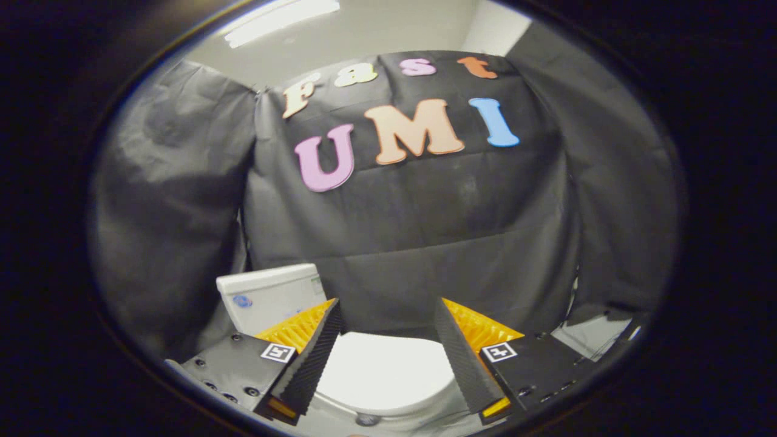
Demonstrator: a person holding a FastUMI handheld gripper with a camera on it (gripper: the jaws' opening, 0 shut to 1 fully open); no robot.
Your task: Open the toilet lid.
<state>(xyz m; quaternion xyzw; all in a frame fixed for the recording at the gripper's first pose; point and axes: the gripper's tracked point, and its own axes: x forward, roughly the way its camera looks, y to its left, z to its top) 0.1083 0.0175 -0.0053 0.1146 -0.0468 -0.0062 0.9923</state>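
white plastic toilet lid (382, 370): the gripper (386, 328) fingers cover both of its sides, and its near end is cut off.
white boxy toilet tank (270, 297): one finger hides its lower right corner.
round blue mark on the tank (242, 301): too small and blurry to make out.
fingers: far apart, touching nothing.

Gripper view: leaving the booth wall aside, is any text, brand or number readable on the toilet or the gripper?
Toilet tank, round blue sticker: too blurred to read.
Tank's edge, small label: too small to read.
Gripper, open, toilet lid between its fingers: two square markers with black-and-white patterns, no words.
Lid: no text visible.
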